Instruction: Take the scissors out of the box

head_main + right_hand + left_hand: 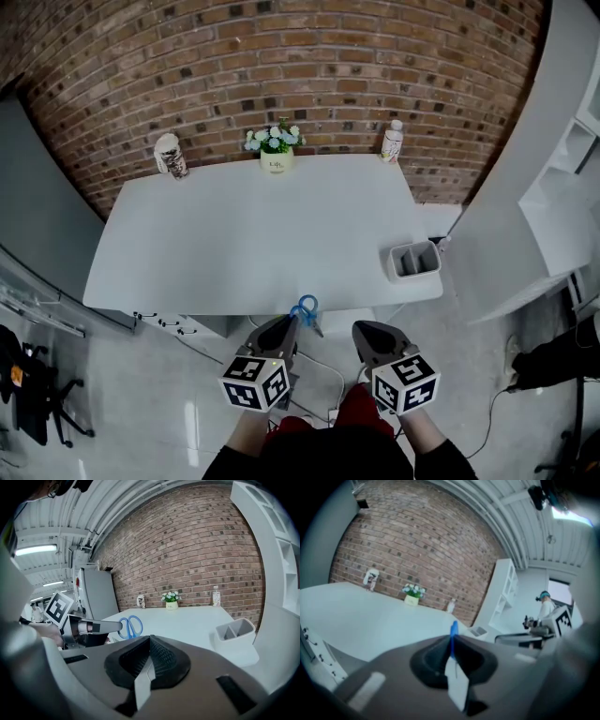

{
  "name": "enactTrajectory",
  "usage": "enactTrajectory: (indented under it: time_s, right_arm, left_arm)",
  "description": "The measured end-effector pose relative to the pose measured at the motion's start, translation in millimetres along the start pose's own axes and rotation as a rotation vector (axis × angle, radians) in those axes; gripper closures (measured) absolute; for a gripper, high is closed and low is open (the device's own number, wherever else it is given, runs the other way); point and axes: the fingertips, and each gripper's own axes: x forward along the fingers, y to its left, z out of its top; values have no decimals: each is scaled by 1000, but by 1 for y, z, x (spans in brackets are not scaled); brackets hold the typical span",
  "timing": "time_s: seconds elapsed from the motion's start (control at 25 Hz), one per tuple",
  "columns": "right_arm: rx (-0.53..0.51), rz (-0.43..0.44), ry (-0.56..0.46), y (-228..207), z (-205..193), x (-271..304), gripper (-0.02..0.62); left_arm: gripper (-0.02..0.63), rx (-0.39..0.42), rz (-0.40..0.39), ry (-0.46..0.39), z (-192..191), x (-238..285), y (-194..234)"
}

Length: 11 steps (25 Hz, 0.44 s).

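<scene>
Blue-handled scissors are clamped in my left gripper, which is shut on them just off the near edge of the white table. Seen in the left gripper view, the blue handle sticks up edge-on between the jaws. In the right gripper view the scissors show their two loops past the left gripper's tip. A white divided box stands at the table's near right corner, apart from both grippers. My right gripper is shut with nothing in it, beside the left one.
Along the table's far edge by the brick wall stand a patterned cup, a small flower pot and a bottle. A white shelf unit rises at the right. Cables lie on the floor below the table edge.
</scene>
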Motion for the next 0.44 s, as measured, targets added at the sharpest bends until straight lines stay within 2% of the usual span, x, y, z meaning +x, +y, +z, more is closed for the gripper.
enactTrajectory:
  time_s: [0.44]
  right_arm:
    - [6, -6, 18, 11, -14, 0, 588]
  left_arm:
    - [588, -7, -5, 18, -15, -10, 5]
